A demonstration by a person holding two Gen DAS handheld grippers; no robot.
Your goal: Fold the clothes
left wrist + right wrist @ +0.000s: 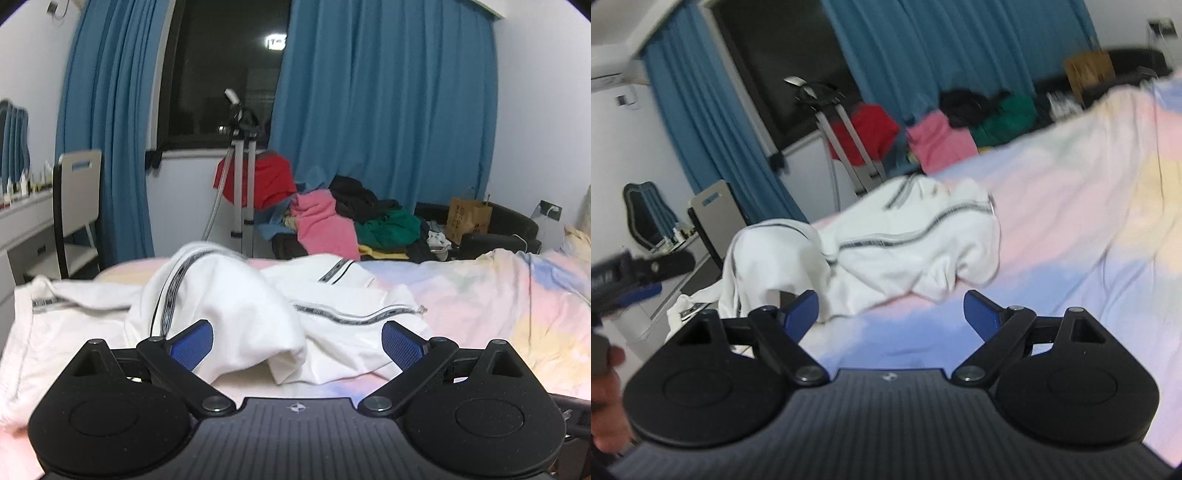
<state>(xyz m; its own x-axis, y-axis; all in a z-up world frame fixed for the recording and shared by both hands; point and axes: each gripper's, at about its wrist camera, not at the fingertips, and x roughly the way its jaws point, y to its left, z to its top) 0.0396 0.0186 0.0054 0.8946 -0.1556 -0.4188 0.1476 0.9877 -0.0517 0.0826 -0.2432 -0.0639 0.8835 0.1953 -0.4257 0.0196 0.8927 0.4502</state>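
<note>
A white garment with dark striped trim and a zipper [236, 306] lies crumpled on the pastel bed sheet [480, 295]. My left gripper [297, 343] is open, its blue pads either side of the bunched white cloth just in front, holding nothing. In the right wrist view the same white garment [897, 240] lies in a heap ahead. My right gripper [890, 314] is open and empty above the sheet [1071, 221], short of the garment. The left gripper [624, 280] shows blurred at that view's left edge.
A pile of coloured clothes [332, 218] lies beyond the bed's far edge, with a tripod [242, 177] beside it. A chair [75, 206] and white desk [22, 229] stand at the left. Blue curtains [388, 103] hang behind. A paper bag [468, 219] sits at the right.
</note>
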